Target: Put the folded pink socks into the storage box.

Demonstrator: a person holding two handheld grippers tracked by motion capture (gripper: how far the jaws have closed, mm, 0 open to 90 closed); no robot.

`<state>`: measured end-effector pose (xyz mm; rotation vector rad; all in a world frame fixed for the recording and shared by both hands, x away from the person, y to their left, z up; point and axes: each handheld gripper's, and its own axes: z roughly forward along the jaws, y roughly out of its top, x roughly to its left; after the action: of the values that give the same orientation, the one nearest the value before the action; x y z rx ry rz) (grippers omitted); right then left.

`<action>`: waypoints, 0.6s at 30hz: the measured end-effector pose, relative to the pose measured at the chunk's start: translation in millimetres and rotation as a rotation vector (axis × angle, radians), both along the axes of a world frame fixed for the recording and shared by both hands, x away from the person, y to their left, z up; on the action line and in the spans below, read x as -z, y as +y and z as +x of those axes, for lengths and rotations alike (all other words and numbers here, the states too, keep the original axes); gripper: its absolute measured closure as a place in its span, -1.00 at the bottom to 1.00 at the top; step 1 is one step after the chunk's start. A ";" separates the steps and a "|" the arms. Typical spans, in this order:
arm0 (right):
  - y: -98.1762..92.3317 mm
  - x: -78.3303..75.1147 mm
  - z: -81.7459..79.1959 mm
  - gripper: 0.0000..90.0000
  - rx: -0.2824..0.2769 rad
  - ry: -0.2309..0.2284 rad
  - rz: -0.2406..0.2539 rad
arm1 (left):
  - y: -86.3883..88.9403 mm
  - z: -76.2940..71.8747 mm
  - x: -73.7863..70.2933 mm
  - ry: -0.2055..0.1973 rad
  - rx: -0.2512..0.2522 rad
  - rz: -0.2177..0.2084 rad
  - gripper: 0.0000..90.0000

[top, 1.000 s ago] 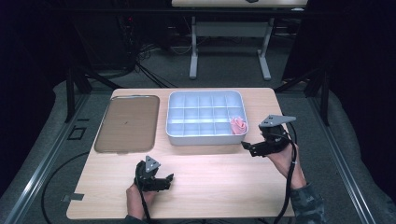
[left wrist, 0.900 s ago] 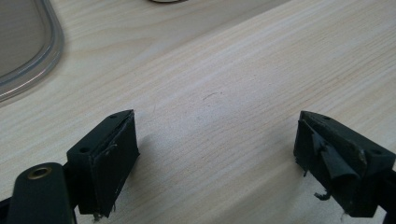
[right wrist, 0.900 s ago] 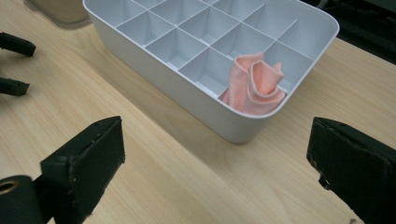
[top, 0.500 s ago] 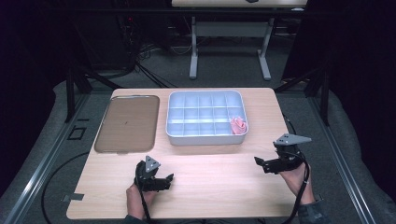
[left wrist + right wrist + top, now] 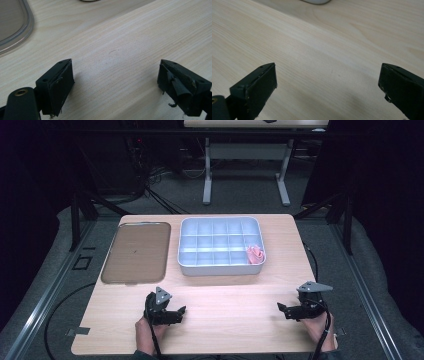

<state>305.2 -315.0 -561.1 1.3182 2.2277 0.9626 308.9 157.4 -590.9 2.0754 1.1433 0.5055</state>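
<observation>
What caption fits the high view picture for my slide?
Two open grippers, left gripper and right gripper, rest on the table near a divided tray holding a pink thing.

1. The high view looks forward and down from above the person's side, taking in the whole tabletop [image 5: 230, 315].
2. The left gripper view rides low, very near the wood, facing the brown tray [image 5: 12, 27].
3. The right gripper view sits equally close; both share bare tabletop with the high view.
</observation>
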 end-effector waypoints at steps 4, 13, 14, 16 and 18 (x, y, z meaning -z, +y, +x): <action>-4.2 13.6 -1.6 -0.97 0.019 0.021 -0.011 | -0.1 0.0 0.0 0.000 -0.001 0.000 -0.70; -10.6 28.6 -3.0 -0.99 0.054 0.003 -0.021 | 0.0 -0.1 -0.1 0.001 0.001 0.002 -0.70; -10.4 28.7 -3.0 -1.00 0.056 0.003 -0.021 | 0.0 -0.1 -0.1 0.000 0.001 0.003 -0.70; -10.6 28.5 -2.4 -1.00 0.053 0.009 -0.022 | 0.1 -0.1 -0.2 0.002 0.003 0.002 -0.70; -10.5 28.5 -2.4 -1.00 0.054 0.009 -0.022 | 0.1 -0.1 -0.2 0.003 0.003 0.002 -0.70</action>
<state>302.8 -325.5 -589.6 1.3682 2.1917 0.9125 308.8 157.5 -590.6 2.0798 1.1416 0.5025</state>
